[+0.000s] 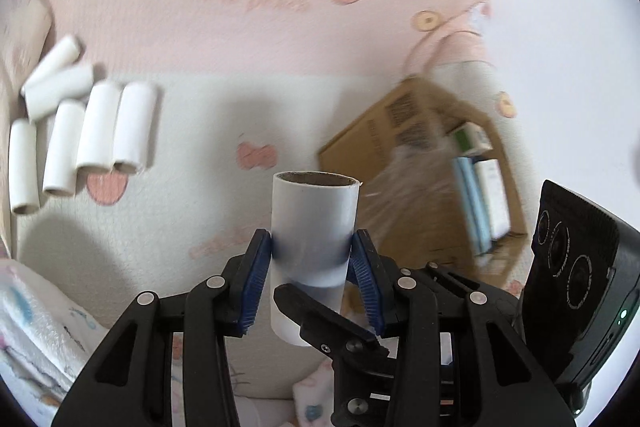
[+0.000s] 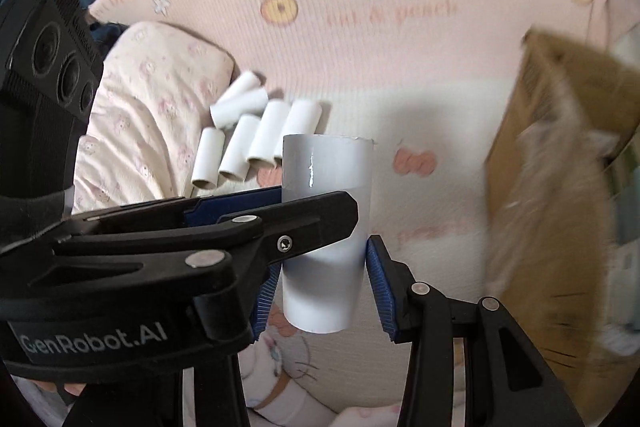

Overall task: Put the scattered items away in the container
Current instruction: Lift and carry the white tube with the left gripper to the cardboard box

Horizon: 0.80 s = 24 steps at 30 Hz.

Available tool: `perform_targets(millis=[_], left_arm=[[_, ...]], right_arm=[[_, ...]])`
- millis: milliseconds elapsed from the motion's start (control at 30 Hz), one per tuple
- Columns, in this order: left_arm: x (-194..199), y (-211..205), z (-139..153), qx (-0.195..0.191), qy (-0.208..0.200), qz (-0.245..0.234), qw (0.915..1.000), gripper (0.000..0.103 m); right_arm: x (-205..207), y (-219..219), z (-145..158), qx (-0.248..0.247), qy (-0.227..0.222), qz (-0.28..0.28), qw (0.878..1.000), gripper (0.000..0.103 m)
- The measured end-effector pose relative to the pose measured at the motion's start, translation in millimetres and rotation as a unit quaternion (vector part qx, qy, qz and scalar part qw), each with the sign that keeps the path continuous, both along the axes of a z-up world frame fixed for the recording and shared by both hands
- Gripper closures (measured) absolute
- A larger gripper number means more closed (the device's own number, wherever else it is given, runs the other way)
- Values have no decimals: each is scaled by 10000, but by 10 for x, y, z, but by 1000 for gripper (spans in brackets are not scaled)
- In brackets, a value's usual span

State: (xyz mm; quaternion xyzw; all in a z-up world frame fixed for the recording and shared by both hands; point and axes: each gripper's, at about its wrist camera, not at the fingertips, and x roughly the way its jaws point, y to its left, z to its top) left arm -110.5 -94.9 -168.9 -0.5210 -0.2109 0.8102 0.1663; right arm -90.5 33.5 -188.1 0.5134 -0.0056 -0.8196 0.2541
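A white paper roll [image 1: 314, 227] with a brown cardboard core stands upright above the bed, held from two sides. My left gripper [image 1: 312, 255] is shut on it, its blue pads [image 1: 258, 259] pressing the roll's sides. My right gripper [image 2: 324, 267] is also shut on this roll [image 2: 326, 187], and one of its black fingers [image 1: 320, 319] crosses the roll's lower part in the left wrist view. In the right wrist view the left gripper [image 2: 312, 215] reaches in from the left. Several more white rolls [image 1: 80, 131] lie on the sheet. The open cardboard box [image 1: 420, 187] sits to the right, blurred.
A pink and cream cat-print sheet [image 1: 280, 27] covers the bed. A patterned pillow [image 2: 152, 107] lies left of the loose rolls [image 2: 256, 131]. Small packages [image 1: 472, 143] and clear plastic [image 1: 404, 171] sit in the box [image 2: 560, 147]. Folded cloth [image 1: 36, 327] is at lower left.
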Motion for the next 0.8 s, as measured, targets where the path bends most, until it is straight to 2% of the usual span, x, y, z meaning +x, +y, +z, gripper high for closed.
perform_targets(millis=[167, 300, 433, 633, 800], left_arm=[[14, 270, 350, -186, 370, -253, 9988, 57], [-47, 512, 539, -293, 492, -396, 9976, 57], [-129, 772, 644, -354, 595, -581, 9959, 57], [-278, 1174, 707, -334, 535, -811, 9947, 57], [-394, 1563, 703, -605, 529, -1042, 9913, 57]], right_arm=[[42, 264, 306, -110, 274, -183, 9994, 62], [66, 437, 487, -95, 489, -324, 9982, 62], [34, 670, 599, -98, 585, -533, 9968, 62], [-32, 1101, 682, -210, 606, -844, 9944, 62], [-160, 1529, 663, -738, 324, -1176, 9898, 62]])
